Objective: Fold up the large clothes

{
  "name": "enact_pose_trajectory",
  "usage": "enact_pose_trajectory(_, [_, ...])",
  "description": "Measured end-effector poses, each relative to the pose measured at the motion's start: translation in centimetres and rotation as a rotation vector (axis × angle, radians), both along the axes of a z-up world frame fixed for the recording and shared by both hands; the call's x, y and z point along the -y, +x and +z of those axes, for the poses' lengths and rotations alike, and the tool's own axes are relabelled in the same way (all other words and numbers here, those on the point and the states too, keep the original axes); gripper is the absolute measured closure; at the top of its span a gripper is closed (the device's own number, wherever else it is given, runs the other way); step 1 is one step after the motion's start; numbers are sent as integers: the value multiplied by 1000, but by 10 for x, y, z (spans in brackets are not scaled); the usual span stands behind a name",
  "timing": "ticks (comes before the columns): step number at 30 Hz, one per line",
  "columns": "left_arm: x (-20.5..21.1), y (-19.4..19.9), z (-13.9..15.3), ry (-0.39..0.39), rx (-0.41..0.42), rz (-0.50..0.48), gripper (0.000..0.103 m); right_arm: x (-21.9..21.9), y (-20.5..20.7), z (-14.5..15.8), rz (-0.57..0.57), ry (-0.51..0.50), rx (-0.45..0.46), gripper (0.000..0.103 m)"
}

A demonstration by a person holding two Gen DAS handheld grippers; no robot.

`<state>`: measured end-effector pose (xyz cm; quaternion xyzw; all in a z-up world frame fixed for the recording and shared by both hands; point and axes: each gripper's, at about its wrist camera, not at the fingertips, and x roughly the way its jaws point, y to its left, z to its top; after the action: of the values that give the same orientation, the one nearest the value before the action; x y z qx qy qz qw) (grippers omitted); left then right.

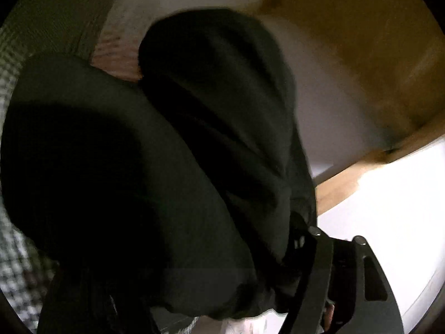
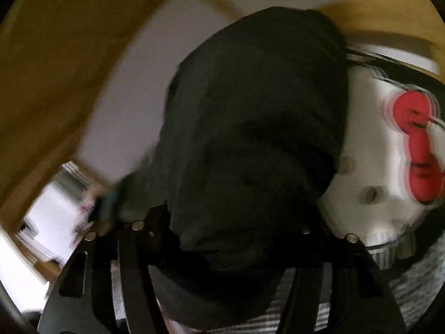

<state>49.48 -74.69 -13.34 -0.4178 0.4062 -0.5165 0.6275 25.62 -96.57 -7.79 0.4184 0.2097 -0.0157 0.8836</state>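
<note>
Both views are super blurry; the dark garment (image 1: 172,150) is bunched up and draped right over both tools, off the checked bedding (image 1: 11,55). Left gripper (image 1: 306,267) looks clamped on a wad of it; right gripper (image 2: 222,250) has cloth between its jaws, can't tell if it's actually pinched. Loose hold plus a swing could drop a corner and wreck the fold.
</note>
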Motion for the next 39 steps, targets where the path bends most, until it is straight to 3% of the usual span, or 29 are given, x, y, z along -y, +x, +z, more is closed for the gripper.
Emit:
enact_pose_trajectory(1, [20, 3, -30, 65, -119, -63, 19, 19, 3, -25, -23, 47, -87, 30])
enact_pose_trajectory(2, [27, 3, -42, 93, -159, -83, 4, 29, 2, -44, -33, 81, -134, 27])
enact_pose_trajectory(5, [23, -6, -49, 68, -105, -76, 4, 23, -13, -44, -33, 21, -146, 18])
enact_pose_trajectory(7, [20, -5, -51, 48, -131, -93, 4, 20, -30, -33, -64, 3, -134, 11])
enact_pose_trajectory(9, [16, -5, -46, 76, -134, -104, 4, 17, -50, -5, -168, -146, -181, 4])
enact_pose_trajectory(12, [4, -14, -33, 159, -105, -81, 4, -1, -59, 46, -310, -350, -192, 3])
enact_pose_trajectory(15, [-15, -35, -18, 237, -58, -50, 4, -20, -17, 72, -299, -512, -290, 3])
enact_pose_trajectory(18, [-37, -55, -7, 313, -21, -58, 4, -35, 37, 70, -282, -574, -350, 3])
enact_pose_trajectory(21, [-79, -76, 18, 473, 121, -36, 4, -28, 97, 46, -277, -623, -542, 4])
enact_pose_trajectory(23, [-113, -98, 48, 608, 309, 114, 4, -38, 117, 42, -273, -637, -587, 3])
enact_pose_trajectory(25, [-119, -93, 80, 606, 423, 173, 4, -41, 130, 33, -267, -675, -632, 3])
enact_pose_trajectory(27, [-83, -76, 120, 588, 512, 143, 4, -42, 136, 21, -262, -701, -685, 3])
enact_pose_trajectory(29, [-56, -57, 140, 566, 565, 100, 4, -40, 136, 18, -263, -708, -677, 3])
enact_pose_trajectory(31, [-6, -44, 152, 592, 615, 86, 4, -49, 117, 21, -264, -717, -630, 3])
enact_pose_trajectory(33, [16, -31, 142, 681, 657, 68, 4, -50, 94, 23, -278, -726, -590, 3])
enact_pose_trajectory(36, [51, -21, 141, 847, 702, -64, 4, -70, 59, 31, -328, -720, -589, 3])
enact_pose_trajectory(39, [67, -22, 112, 877, 721, -98, 4, -70, 52, 9, -280, -659, -628, 3])
